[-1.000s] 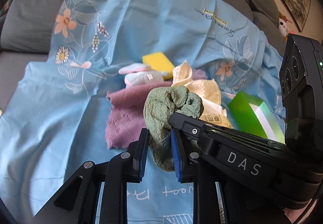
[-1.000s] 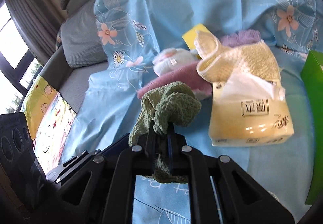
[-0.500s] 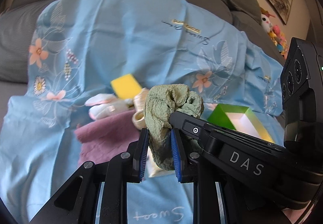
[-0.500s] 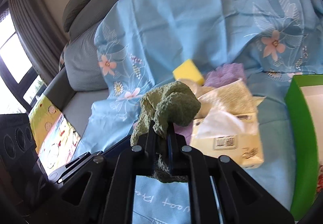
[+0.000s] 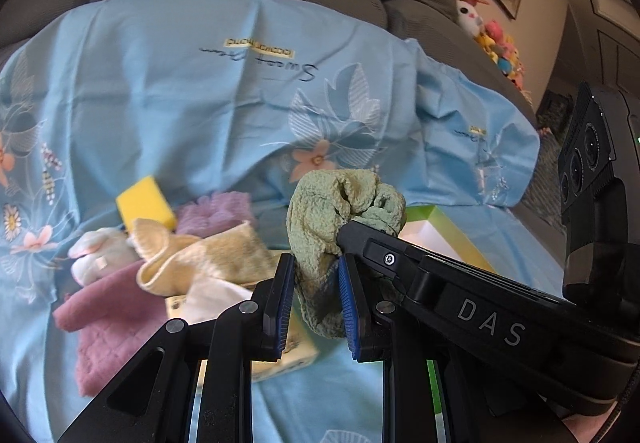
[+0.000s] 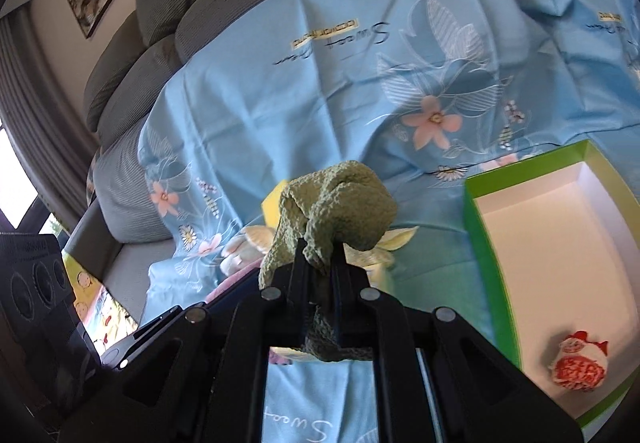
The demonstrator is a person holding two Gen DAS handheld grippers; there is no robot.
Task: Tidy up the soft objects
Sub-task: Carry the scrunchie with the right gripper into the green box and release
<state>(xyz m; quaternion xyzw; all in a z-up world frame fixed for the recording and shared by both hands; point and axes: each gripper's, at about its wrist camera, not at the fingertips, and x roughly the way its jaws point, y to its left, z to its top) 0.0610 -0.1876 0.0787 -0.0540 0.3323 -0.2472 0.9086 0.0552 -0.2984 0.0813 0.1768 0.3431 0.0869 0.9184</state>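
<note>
1. Right now both claws pinch the same green cloth (image 5: 344,203). The left claw (image 5: 316,299) squeezes its low part, and the right claw (image 6: 320,275) squeezes it tight too.
2. Up in the air, the cloth is bunched in a ball above the blue sheet (image 6: 320,83).
3. Over at 3 o'clock from the right claw sits the green box (image 6: 476,227), open on top, its long side running from 5 to 12 o'clock.
4. I think the right claw is nearer the box, with a small toy (image 6: 578,367) already inside.
</note>
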